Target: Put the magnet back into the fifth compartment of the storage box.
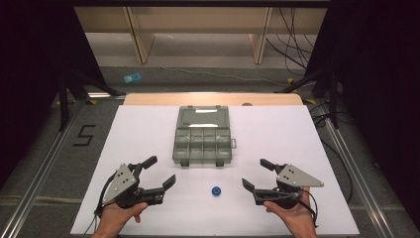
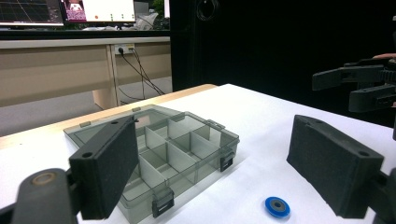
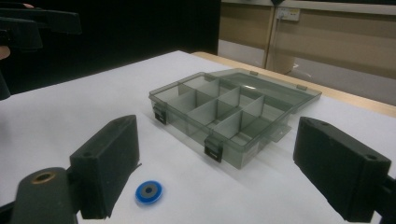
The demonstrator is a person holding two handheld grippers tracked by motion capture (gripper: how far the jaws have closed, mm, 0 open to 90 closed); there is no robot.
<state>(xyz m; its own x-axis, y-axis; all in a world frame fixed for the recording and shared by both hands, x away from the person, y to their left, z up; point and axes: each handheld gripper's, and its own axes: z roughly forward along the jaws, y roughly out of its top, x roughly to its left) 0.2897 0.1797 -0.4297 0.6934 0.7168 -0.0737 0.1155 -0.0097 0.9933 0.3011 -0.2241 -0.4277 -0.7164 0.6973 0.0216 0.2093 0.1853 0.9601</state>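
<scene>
A small blue disc with a dark centre lies flat on the white table, between my two grippers and in front of the box. A grey see-through compartment box sits open at mid-table, its lid laid back flat and its several compartments looking empty. My left gripper rests at the near left, open, nothing between its jaws. My right gripper rests at the near right, also open and empty. The left gripper view has the disc low between the jaws, ahead on the table, with the box beyond. In the right gripper view the disc lies near the left jaw, the box beyond.
The white sheet ends in a wooden edge at the far side. Dark curtains stand left and right, with cables on the floor behind. Bare table surrounds the box on both sides and in front.
</scene>
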